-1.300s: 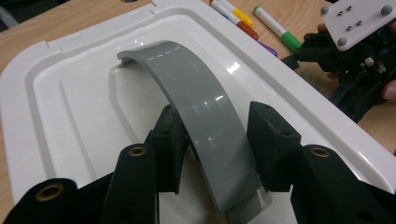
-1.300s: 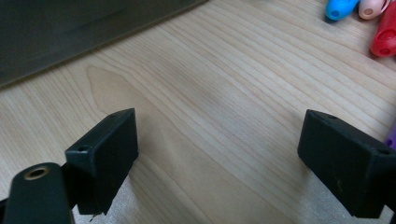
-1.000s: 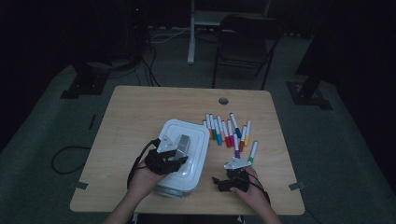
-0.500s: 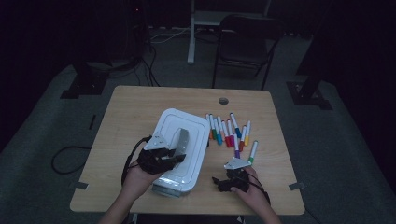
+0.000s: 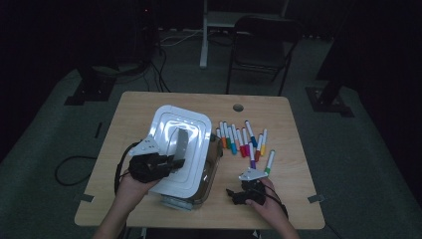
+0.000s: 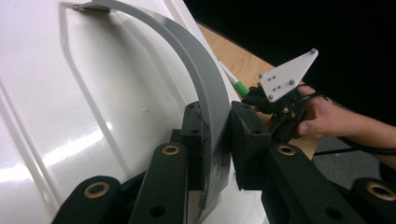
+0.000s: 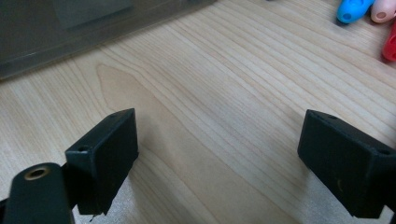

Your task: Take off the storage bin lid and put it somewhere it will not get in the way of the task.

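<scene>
A white lid [image 5: 191, 130] with a grey arched handle [image 5: 178, 142] hangs tilted over a clear plastic box [image 5: 213, 167] at the table's middle. My left gripper [image 5: 171, 160] is shut on that handle, and its jaws have just been closing tighter on it. In the left gripper view the pads clamp the handle [image 6: 205, 93] against the lid [image 6: 93, 93]. My right gripper [image 5: 234, 194] rests low on the table near the front edge, open, with bare wood [image 7: 224, 93] between its fingers. The box wall [image 7: 70, 28] lies just beyond it.
Several coloured markers [image 5: 244, 139] lie in a row right of the box, a green one [image 5: 269, 162] nearest the right hand. A round hole [image 5: 238, 107] sits near the table's far edge. A chair [image 5: 259, 40] stands behind the table.
The left gripper has risen and drawn toward the left with the lid, tilting it up. The box's right side now shows beneath it. The right gripper has kept still.
</scene>
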### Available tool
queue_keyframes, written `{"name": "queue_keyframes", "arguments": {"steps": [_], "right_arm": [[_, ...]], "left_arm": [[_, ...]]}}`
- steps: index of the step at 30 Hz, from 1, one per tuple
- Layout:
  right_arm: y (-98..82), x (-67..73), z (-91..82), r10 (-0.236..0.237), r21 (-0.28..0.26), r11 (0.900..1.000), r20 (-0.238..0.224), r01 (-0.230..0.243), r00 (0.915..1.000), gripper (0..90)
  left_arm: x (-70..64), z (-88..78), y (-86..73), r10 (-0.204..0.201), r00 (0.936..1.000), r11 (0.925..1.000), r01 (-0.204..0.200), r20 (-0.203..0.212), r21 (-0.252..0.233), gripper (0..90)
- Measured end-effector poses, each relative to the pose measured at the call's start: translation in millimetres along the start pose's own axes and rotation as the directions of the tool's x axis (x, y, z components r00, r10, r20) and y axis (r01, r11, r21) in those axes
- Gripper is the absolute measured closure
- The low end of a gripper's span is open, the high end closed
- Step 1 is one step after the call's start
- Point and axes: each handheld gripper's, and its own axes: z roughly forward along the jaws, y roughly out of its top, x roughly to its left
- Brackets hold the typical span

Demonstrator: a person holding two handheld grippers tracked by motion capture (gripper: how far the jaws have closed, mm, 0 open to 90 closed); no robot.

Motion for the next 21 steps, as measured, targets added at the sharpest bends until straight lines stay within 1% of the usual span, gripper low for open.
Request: {"name": "queue_keyframes", "arguments": {"steps": [1,2,3,4,5,6,7,8,9,10,11,12,13,16,17,20,21], "right_arm": [[0.0,0.0,0.0,0.000,0.000,1.000,0.000,0.000,1.0000,11.9],[0.0,0.0,0.0,0.000,0.000,1.000,0.000,0.000,1.0000,11.9],[0.0,0.0,0.0,0.000,0.000,1.000,0.000,0.000,1.0000,11.9],[0.0,0.0,0.0,0.000,0.000,1.000,0.000,0.000,1.0000,11.9],[0.0,0.0,0.0,0.000,0.000,1.000,0.000,0.000,1.0000,11.9],[0.0,0.0,0.0,0.000,0.000,1.000,0.000,0.000,1.0000,11.9],[0.0,0.1,0.0,0.001,0.000,1.000,0.000,-0.001,1.0000,11.9],[0.0,0.0,0.0,0.001,0.000,1.000,0.000,-0.001,1.0000,11.9],[0.0,0.0,0.0,0.001,0.000,1.000,0.000,-0.001,1.0000,11.9],[0.0,0.0,0.0,0.000,0.000,1.000,0.000,0.000,1.0000,11.9],[0.0,0.0,0.0,0.000,0.000,1.000,0.000,0.000,1.0000,11.9],[0.0,0.0,0.0,0.000,0.000,1.000,0.000,0.000,1.0000,11.9],[0.0,0.0,-0.1,0.000,0.000,1.000,0.000,0.000,1.0000,11.9],[0.0,0.0,0.0,0.000,0.000,1.000,0.000,0.000,1.0000,11.9],[0.0,0.0,0.0,0.000,0.000,1.000,0.001,0.000,1.0000,11.9],[0.0,0.0,0.0,0.000,0.000,1.000,0.000,0.000,1.0000,12.0],[0.0,0.0,0.0,0.000,0.000,1.000,0.000,0.000,1.0000,12.0]], "left_arm": [[0.0,0.0,0.0,0.000,1.0000,1.0000,0.000,0.000,0.000,77.5],[5.9,-8.2,-2.3,-0.012,0.9999,0.9998,0.012,0.001,-0.012,77.5],[5.9,-8.2,-2.3,-0.012,0.9999,0.9998,0.012,0.001,-0.012,77.5],[9.3,-13.0,-3.6,-0.016,0.9999,0.9997,0.016,-0.001,-0.017,77.5],[16.1,-22.7,-6.8,-0.028,0.9996,0.9991,0.028,-0.004,-0.033,77.5],[16.1,-22.7,-6.8,-0.028,0.9996,0.9991,0.028,-0.004,-0.033,77.5],[19.7,-27.9,-8.7,-0.032,0.9995,0.9987,0.032,-0.006,-0.040,77.5],[26.7,-37.9,-13.0,-0.044,0.9990,0.9976,0.043,-0.005,-0.054,77.5],[26.7,-37.9,-13.0,-0.044,0.9990,0.9976,0.043,-0.005,-0.054,77.5],[33.5,-47.6,-18.2,-0.053,0.9986,0.9965,0.052,-0.008,-0.066,77.5],[33.5,-47.6,-18.2,-0.053,0.9986,0.9965,0.052,-0.008,-0.066,77.6],[40.4,-57.1,-23.8,-0.066,0.9977,0.9945,0.065,-0.010,-0.082,77.6],[40.4,-57.1,-23.8,-0.066,0.9977,0.9945,0.065,-0.010,-0.082,77.8],[50.9,-71.1,-33.4,-0.086,0.9963,0.9902,0.084,-0.009,-0.111,78.0],[55.1,-77.1,-37.8,-0.095,0.9950,0.9891,0.091,-0.030,-0.116,78.0],[62.9,-84.6,-46.1,-0.115,0.9923,0.9863,0.109,-0.045,-0.124,78.0],[62.9,-84.6,-46.1,-0.115,0.9923,0.9863,0.109,-0.045,-0.124,78.1]]}}
